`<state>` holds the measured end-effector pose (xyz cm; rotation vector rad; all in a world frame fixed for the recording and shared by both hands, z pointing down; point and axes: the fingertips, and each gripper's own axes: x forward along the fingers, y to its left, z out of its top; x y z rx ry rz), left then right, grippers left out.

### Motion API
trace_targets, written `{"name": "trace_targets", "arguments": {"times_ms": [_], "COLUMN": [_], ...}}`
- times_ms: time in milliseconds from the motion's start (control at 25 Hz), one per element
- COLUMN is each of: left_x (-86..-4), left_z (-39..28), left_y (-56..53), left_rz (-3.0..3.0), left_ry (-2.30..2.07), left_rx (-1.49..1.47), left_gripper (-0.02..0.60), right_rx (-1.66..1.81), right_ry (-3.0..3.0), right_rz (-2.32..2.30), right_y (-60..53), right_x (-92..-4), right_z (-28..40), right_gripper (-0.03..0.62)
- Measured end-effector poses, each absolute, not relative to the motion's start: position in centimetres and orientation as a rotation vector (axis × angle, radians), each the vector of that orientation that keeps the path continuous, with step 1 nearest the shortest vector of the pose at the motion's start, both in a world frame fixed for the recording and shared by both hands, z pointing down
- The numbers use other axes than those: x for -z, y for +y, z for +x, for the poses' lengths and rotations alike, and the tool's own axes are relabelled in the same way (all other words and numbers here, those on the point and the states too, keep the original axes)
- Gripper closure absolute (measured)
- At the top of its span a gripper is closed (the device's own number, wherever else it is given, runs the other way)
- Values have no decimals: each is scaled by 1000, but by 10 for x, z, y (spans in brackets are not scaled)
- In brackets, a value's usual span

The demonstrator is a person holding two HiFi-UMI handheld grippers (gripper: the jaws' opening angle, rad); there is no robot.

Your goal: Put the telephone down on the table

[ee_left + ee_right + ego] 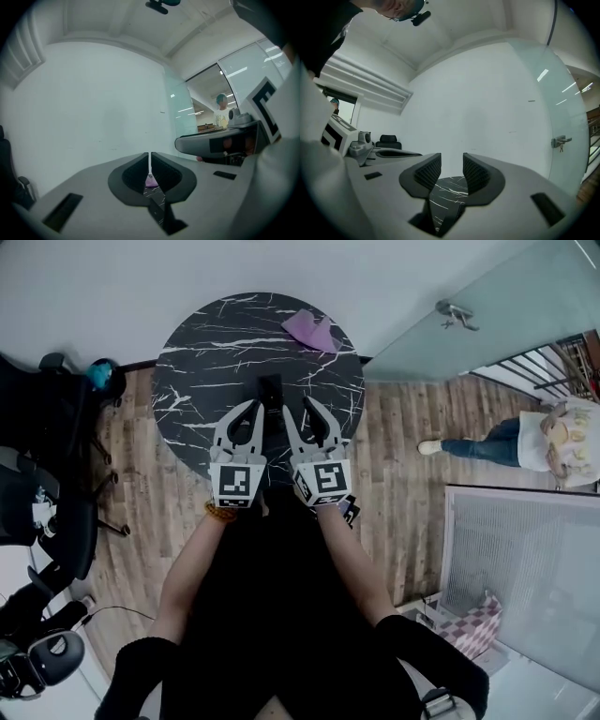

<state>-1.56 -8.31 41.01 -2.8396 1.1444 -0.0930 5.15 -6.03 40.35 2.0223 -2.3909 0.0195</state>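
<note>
The telephone, a flat black slab, lies on the round black marble table near its front edge. Both grippers hover side by side just short of it and hold nothing. My left gripper is shut, with only a thin slit between its pads, through which a purple cloth and the table show. My right gripper is open, a clear gap between its ribbed pads with only the marble table behind them. Neither gripper view shows the telephone.
A purple cloth lies at the table's far right. Black office chairs stand at the left on the wood floor. A glass door with a handle is at the right, and a person stands beyond it. A white wall rises behind the table.
</note>
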Motion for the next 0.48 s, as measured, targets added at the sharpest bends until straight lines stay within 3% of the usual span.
{"name": "trace_targets", "arguments": {"times_ms": [160, 480], "left_x": [-405, -404], "left_z": [-28, -46], "left_y": [-85, -82], "left_rz": [-2829, -2823], "left_ry": [1145, 1135], "left_rx": [80, 57], "left_gripper": [555, 555], "right_rx": [6, 15], "right_ry": [-2362, -2358], "right_rz": [2066, 2033], "right_y": [-56, -50], "right_x": [-400, -405], "right_z": [36, 15], "right_gripper": [482, 511]}}
